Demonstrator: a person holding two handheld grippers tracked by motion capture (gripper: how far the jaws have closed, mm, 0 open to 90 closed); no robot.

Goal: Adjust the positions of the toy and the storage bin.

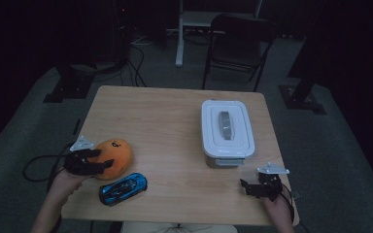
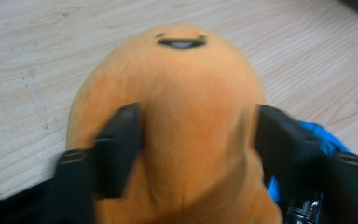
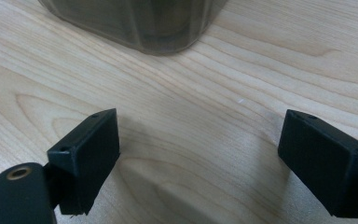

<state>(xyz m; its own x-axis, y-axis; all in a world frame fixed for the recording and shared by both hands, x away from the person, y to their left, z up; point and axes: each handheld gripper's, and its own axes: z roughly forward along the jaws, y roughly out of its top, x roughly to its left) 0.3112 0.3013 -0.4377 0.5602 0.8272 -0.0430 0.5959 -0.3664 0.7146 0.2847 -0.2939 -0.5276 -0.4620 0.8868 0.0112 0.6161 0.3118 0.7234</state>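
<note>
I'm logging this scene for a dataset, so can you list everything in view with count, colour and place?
plush toy: one, orange with a small dark face, near the table's left edge, between the left gripper's fingers
toy car: one, blue and black, at the near edge, just right of and below the plush toy
lidded box: one, white lid with a grey handle, right half of the table
table: one, light wood
folding chair: one, dark, on the floor beyond the table
left gripper: one, black, its fingers on either side of the plush toy
right gripper: one, black, at the near right corner, fingers spread over bare wood near the box
</note>
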